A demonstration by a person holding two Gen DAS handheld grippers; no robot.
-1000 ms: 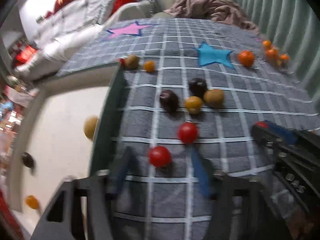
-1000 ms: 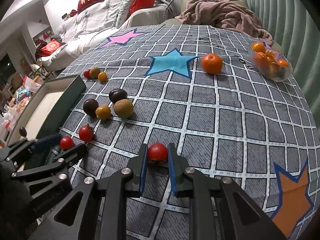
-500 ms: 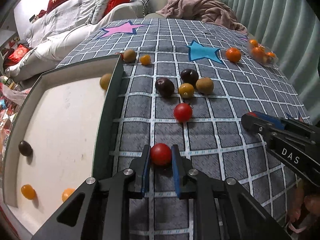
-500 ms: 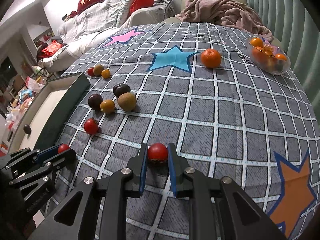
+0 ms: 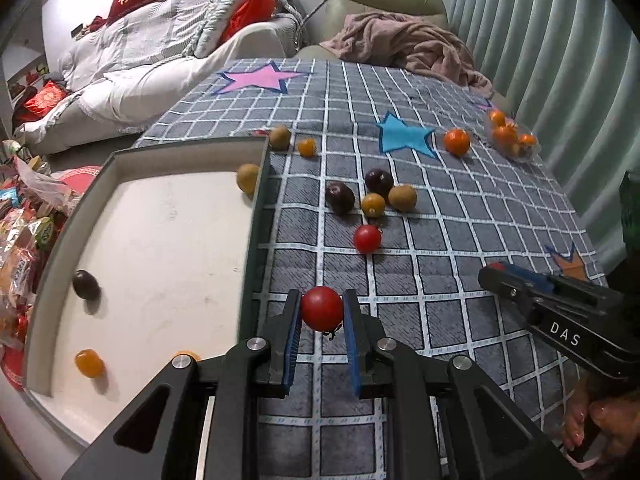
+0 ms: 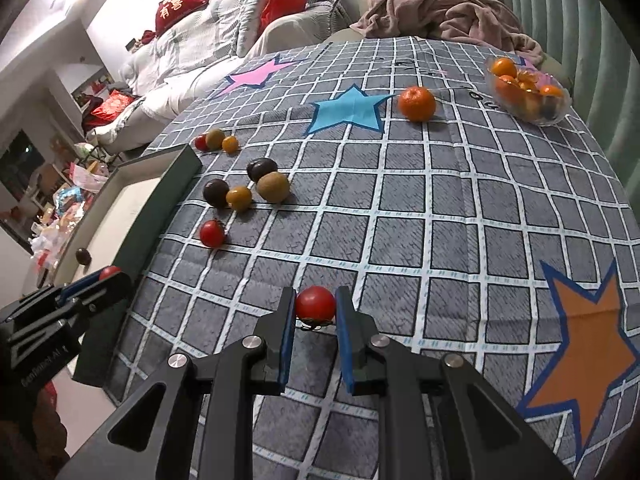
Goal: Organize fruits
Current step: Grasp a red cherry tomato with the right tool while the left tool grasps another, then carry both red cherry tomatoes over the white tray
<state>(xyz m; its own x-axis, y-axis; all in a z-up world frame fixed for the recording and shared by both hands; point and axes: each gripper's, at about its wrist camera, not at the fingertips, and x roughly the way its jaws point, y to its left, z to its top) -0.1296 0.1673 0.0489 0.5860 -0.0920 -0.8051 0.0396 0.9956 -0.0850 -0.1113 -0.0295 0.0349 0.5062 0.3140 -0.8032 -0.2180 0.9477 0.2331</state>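
Left gripper (image 5: 321, 314): jaws clamped on 1 red tomato (image 5: 322, 308), raised beside the tray (image 5: 256, 216) wall. Right gripper (image 6: 316, 312): jaws clamped on 1 second tomato (image 6: 315, 302) above the desk (image 6: 460, 216). Tray contents visible: 4 fruits

Both views look forward and down from close above the grey checked tablecloth (image 5: 460, 248), along black gripper fingers at the bottom centre of each frame. The left view has the white tray with dark green walls (image 5: 256, 216) at frame left. The right view sits further right. Both share the blue star patch (image 5: 404, 136) (image 6: 346, 110) and the glass bowl of oranges (image 5: 512, 140) (image 6: 528, 92).
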